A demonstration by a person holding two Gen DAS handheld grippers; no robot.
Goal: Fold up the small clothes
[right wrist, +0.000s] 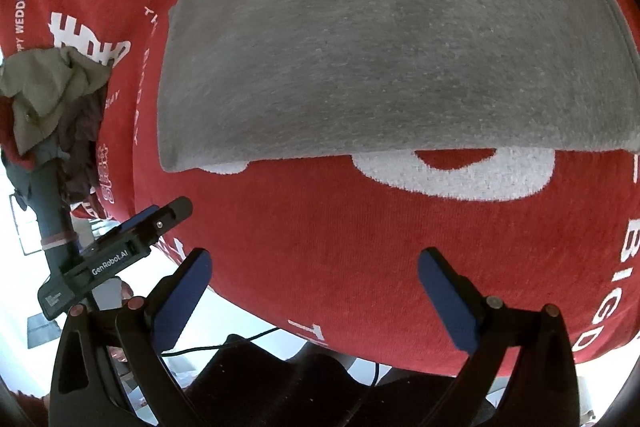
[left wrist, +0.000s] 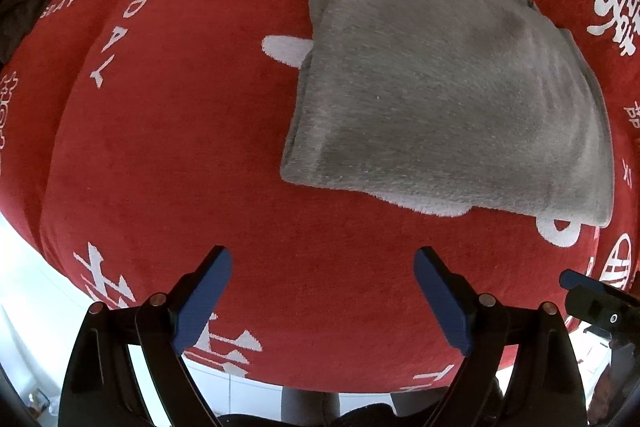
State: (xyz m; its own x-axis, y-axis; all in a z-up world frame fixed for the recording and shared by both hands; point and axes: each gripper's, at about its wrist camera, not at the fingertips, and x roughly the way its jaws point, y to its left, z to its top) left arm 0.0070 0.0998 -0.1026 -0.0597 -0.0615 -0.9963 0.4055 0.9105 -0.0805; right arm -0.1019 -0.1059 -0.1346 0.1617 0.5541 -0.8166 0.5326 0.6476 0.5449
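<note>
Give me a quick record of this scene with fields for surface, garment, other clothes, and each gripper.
surface: red cloth with white lettering
garment: gray garment, folded, lying flat on the cloth
other clothes: crumpled pile at the cloth's left edge
left gripper: open, empty, short of the garment's near edge
right gripper: open, empty, short of the garment's near edge
</note>
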